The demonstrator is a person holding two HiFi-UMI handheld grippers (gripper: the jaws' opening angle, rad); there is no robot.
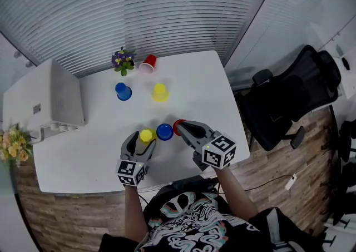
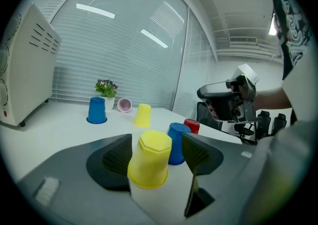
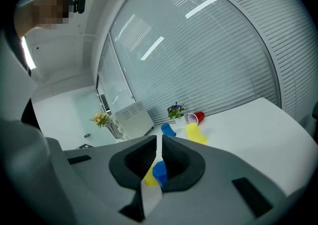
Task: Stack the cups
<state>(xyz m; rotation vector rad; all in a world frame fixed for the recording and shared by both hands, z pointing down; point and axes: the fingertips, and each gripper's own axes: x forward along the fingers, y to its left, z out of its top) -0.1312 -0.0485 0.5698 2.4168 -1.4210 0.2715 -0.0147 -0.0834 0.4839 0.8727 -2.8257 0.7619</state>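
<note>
Bright, even light; soft shadows, fisheye bending, dark vignetted corners.

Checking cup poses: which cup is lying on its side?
The red cup beside the flower pot; the other cups all stand upside down.

front: three cups (image 1: 164, 131) side by side | behind: two cups (image 1: 160, 93) | back: tipped cup (image 1: 148, 64) right of plant (image 1: 123, 59)
</note>
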